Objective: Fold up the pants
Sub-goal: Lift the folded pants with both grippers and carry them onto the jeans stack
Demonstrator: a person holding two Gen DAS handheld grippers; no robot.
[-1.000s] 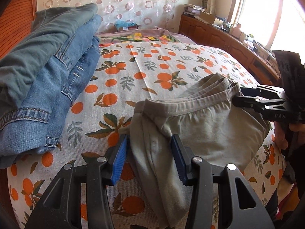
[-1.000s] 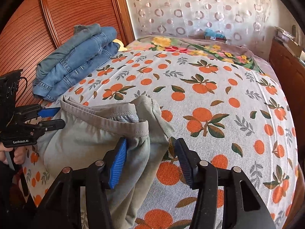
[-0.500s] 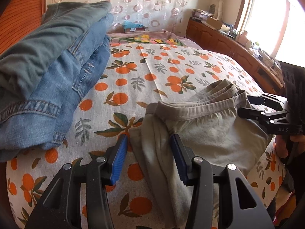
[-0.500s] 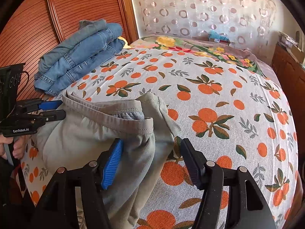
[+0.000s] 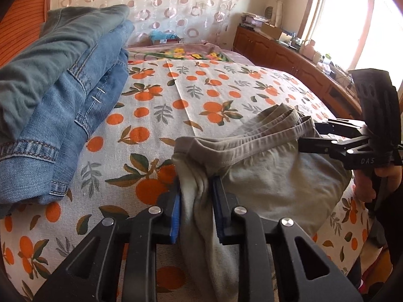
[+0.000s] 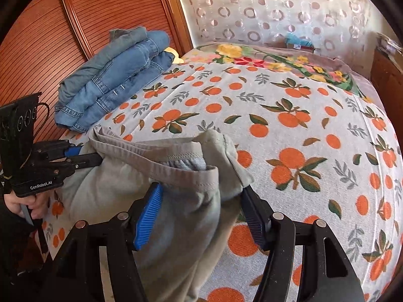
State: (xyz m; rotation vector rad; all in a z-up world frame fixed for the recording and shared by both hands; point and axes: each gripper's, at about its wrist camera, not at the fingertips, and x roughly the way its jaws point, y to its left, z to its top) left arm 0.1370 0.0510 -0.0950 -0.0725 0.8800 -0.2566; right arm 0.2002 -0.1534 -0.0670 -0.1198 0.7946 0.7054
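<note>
The grey pants lie at the near edge of the bed. The left gripper is closing, and a fold of their side is pinched between its pads. The right gripper stands wide apart, with the other side of the pants between its pads, which do not press it.

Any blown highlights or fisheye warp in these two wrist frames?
Left wrist view: the window at top right is blown out to white and dark vignette fills the corners. Right wrist view: even light, no glare; the orange-print bedspread bulges like a dome and the wooden panel slats curve.
</note>
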